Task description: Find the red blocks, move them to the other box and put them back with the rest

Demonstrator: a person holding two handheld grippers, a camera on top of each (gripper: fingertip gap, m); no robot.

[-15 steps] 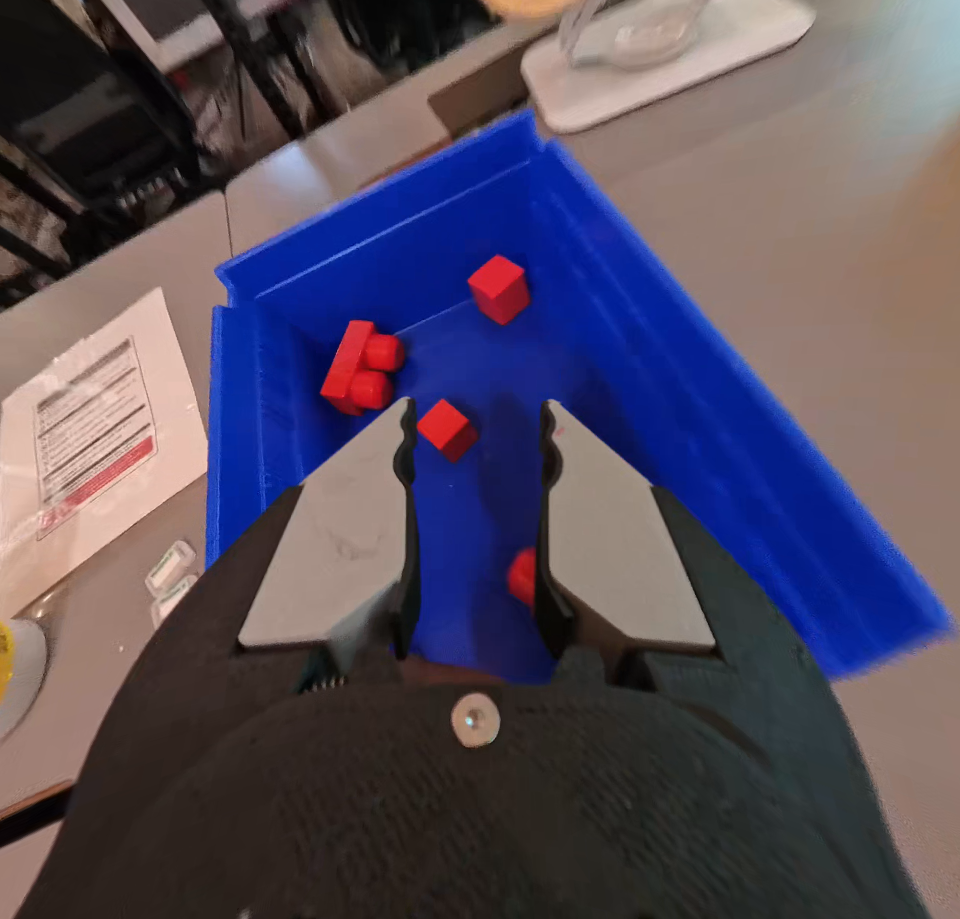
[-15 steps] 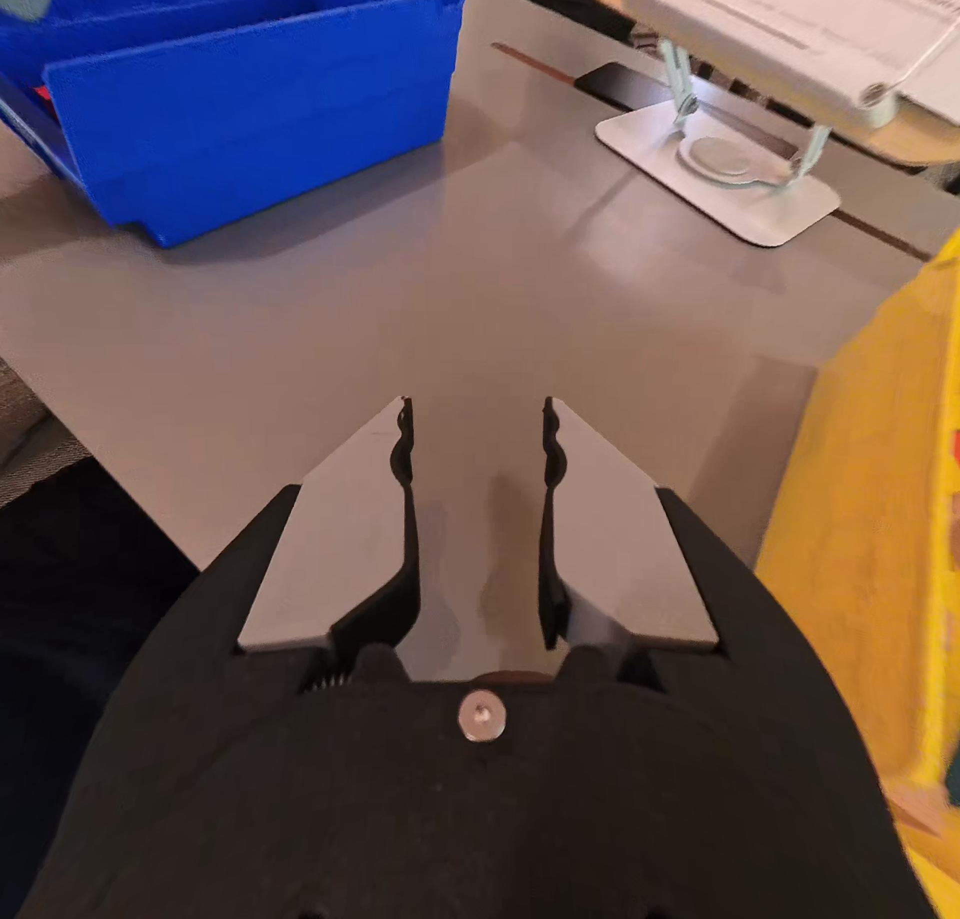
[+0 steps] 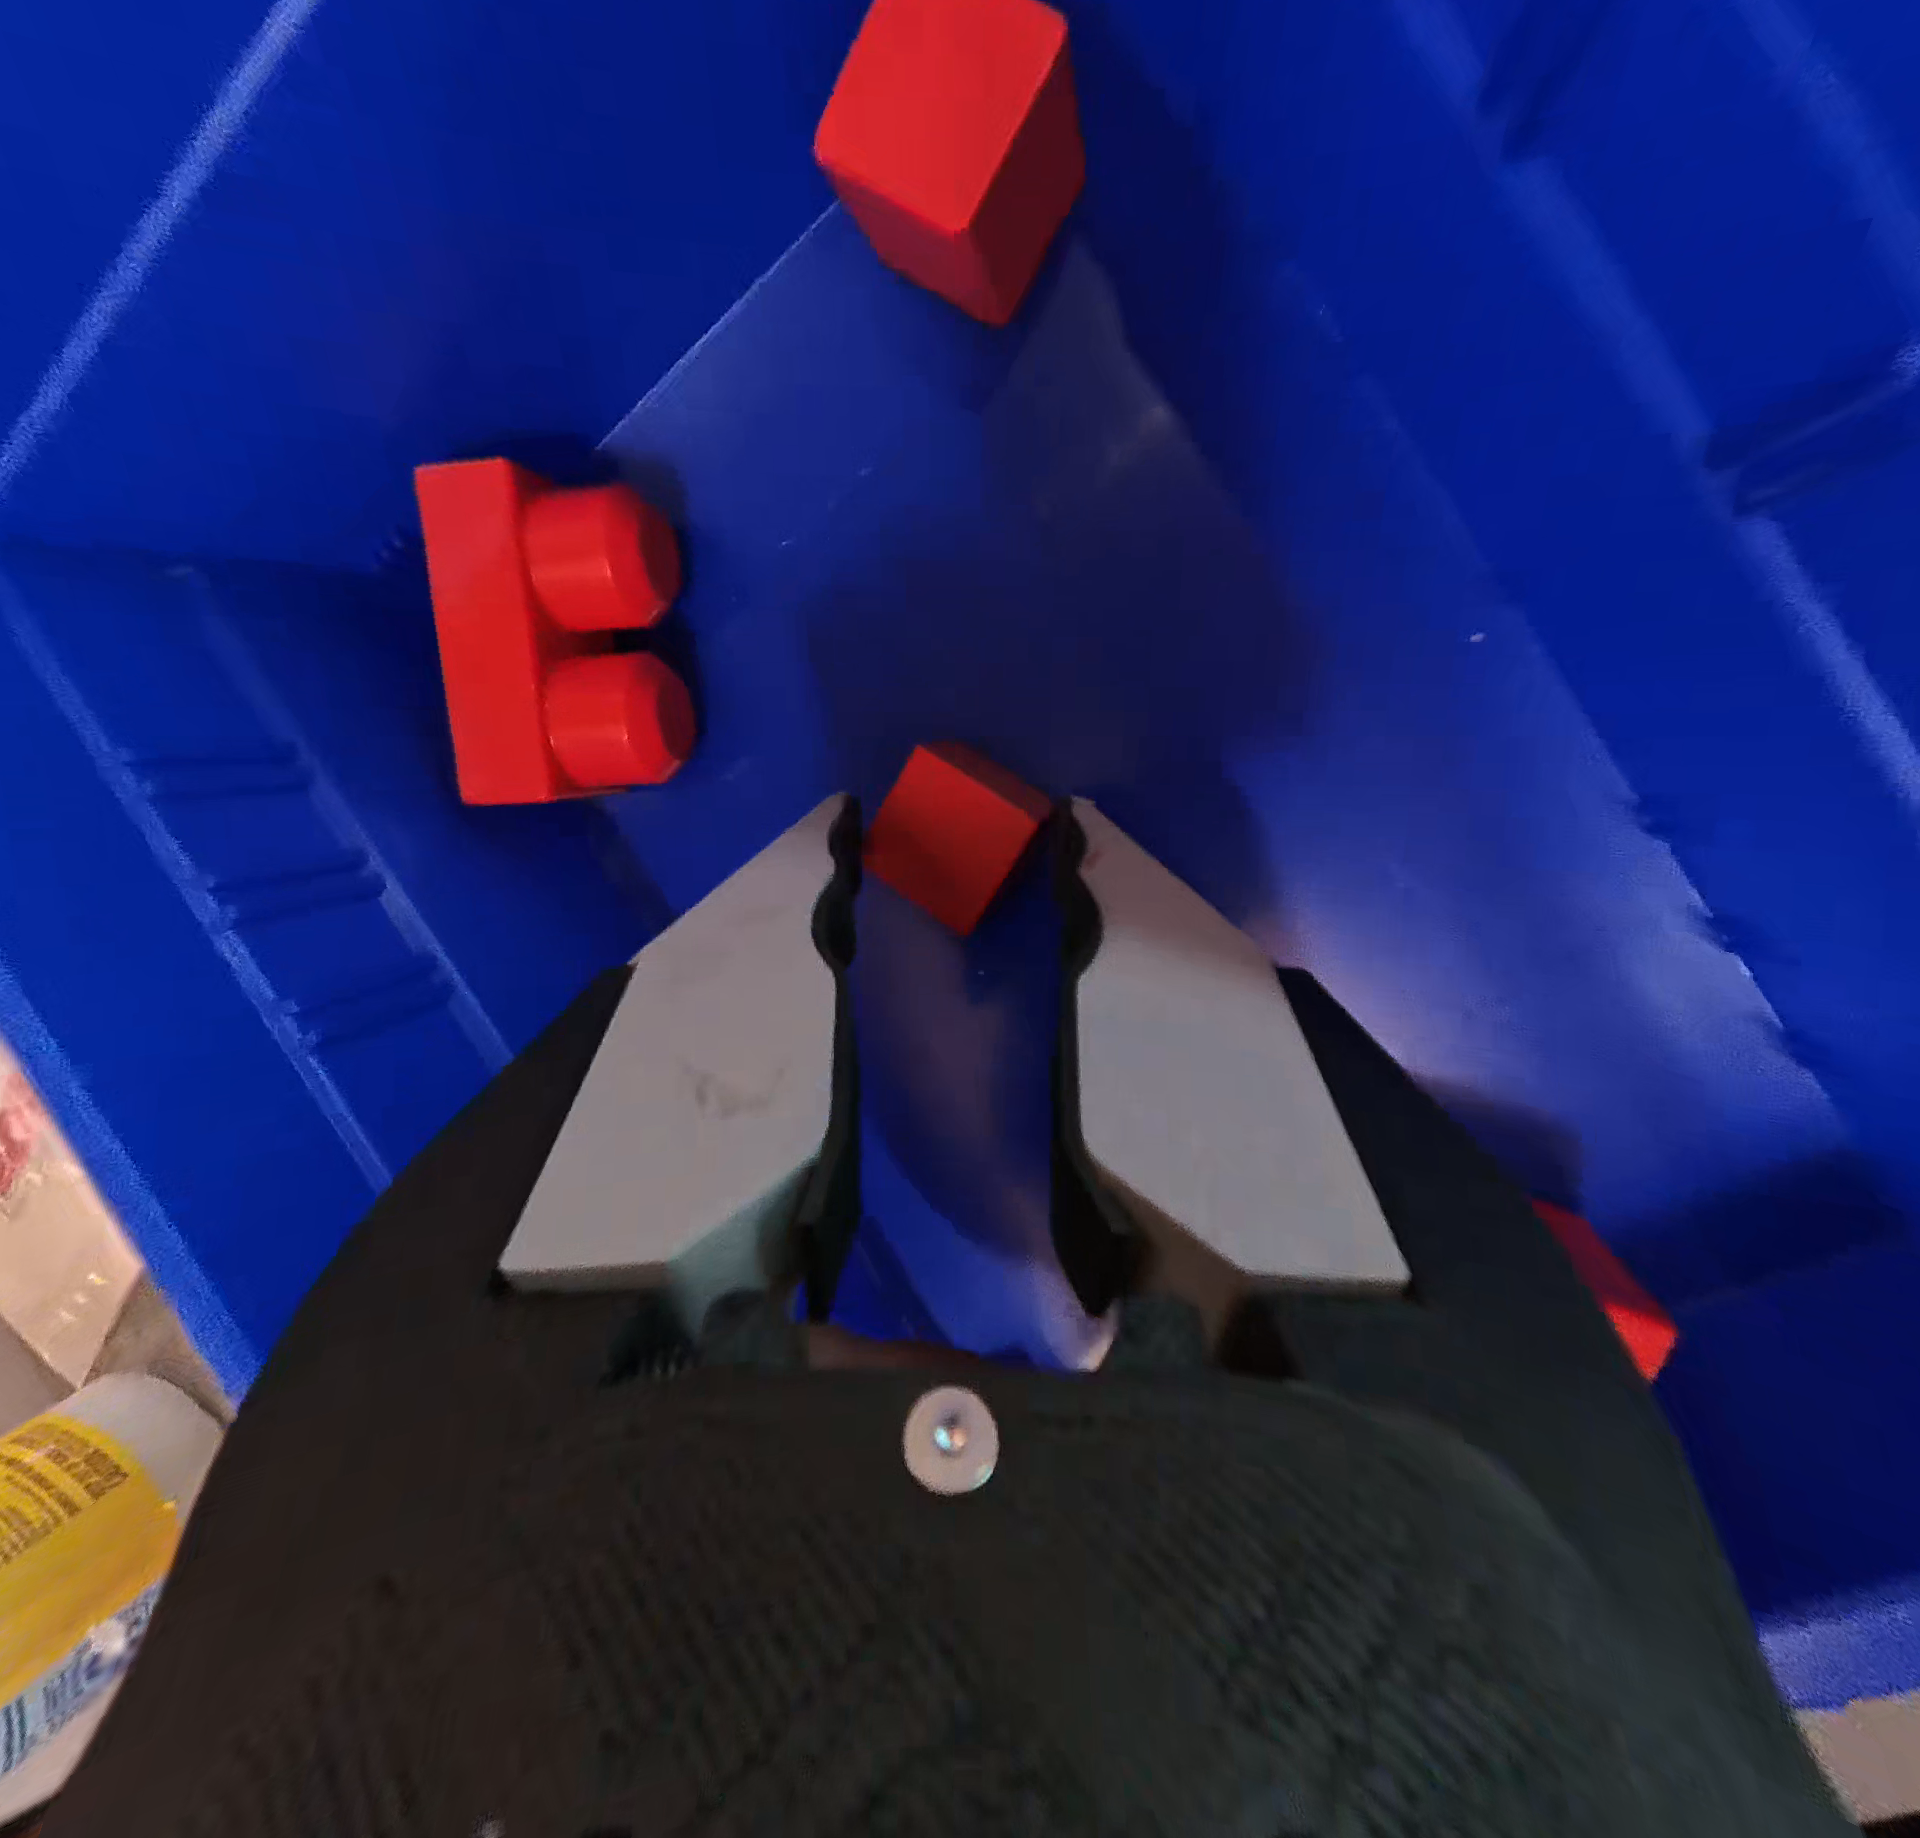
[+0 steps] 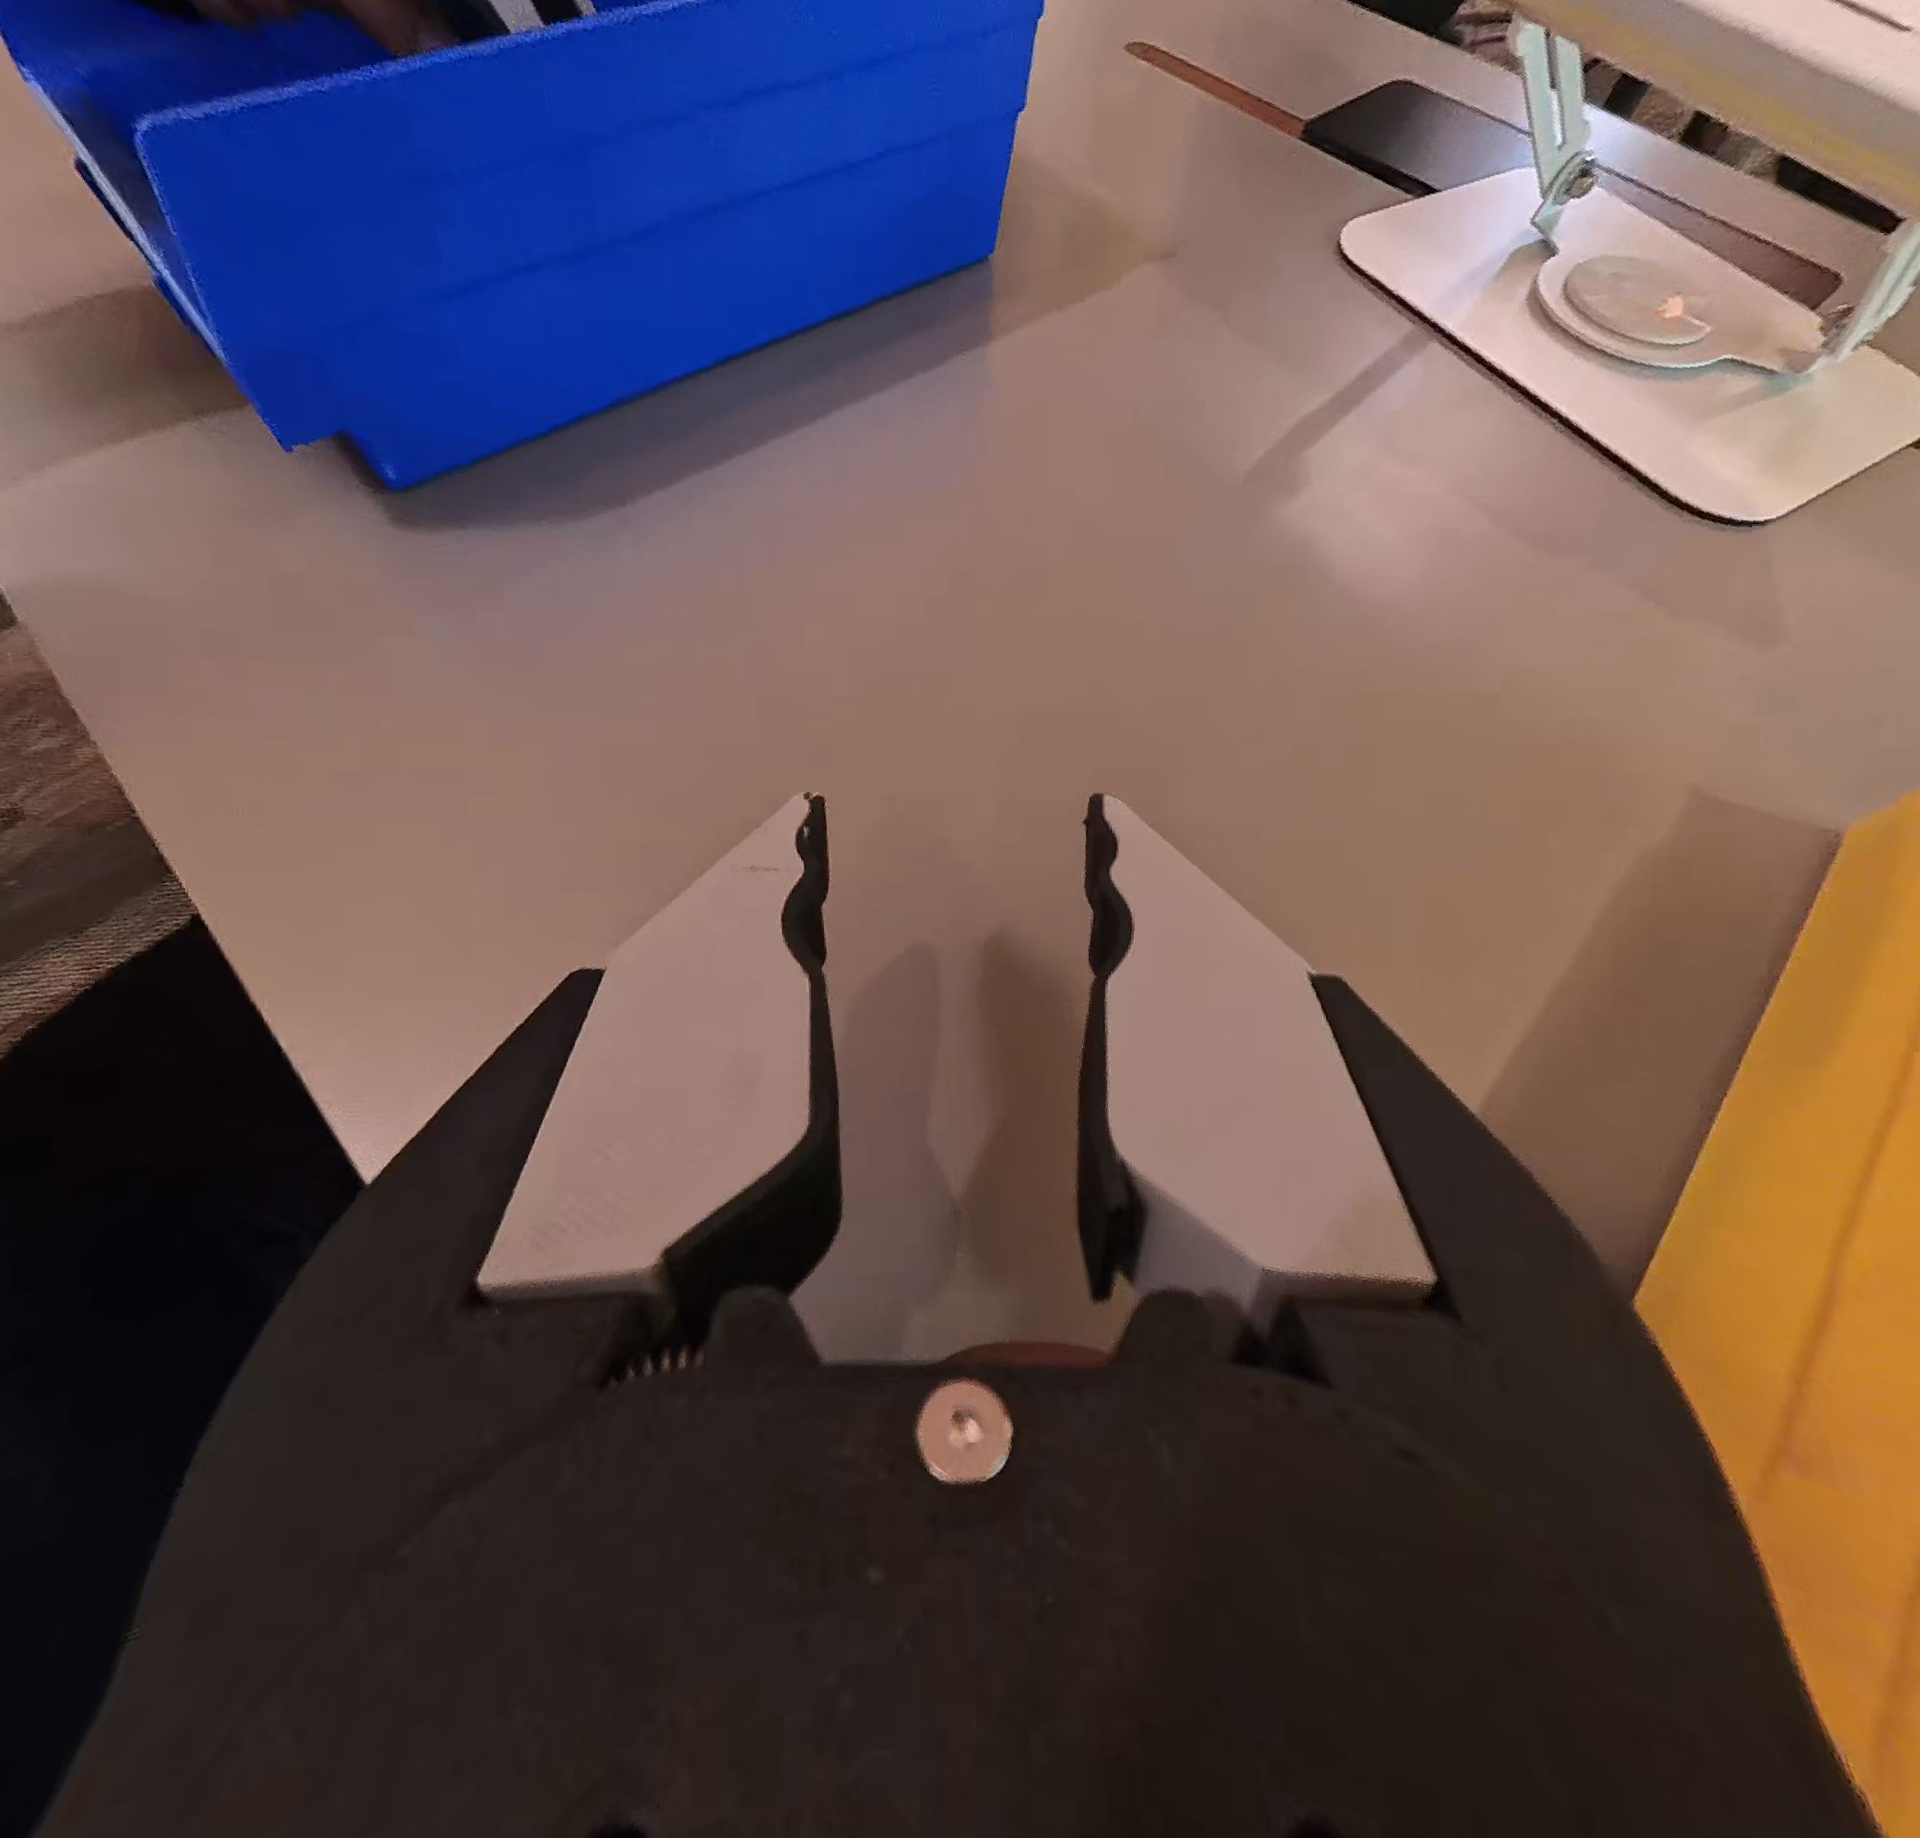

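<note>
Blue bin (image 3: 1558, 438) containing four red blocks: small cube (image 3: 951, 838) between the tips of the left gripper (image 3: 951, 832), jaws narrowly parted, grip uncertain; larger cube (image 3: 945, 126); two-stud brick (image 3: 540, 635); fourth block (image 3: 1605, 1289) half hidden. Right gripper (image 4: 951, 822) wide apart, empty, above grey table (image 4: 1039, 645).

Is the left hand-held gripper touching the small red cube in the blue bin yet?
Cannot tell. The left wrist view shows the small red cube between the left hand-held gripper's open fingertips, but blur hides any gap.

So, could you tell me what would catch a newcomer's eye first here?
Bright red blocks against the blue bin: a small red cube sits between the left gripper fingertips, a studded brick lies to its left, a larger cube beyond. The right gripper hangs open over bare table.
</note>
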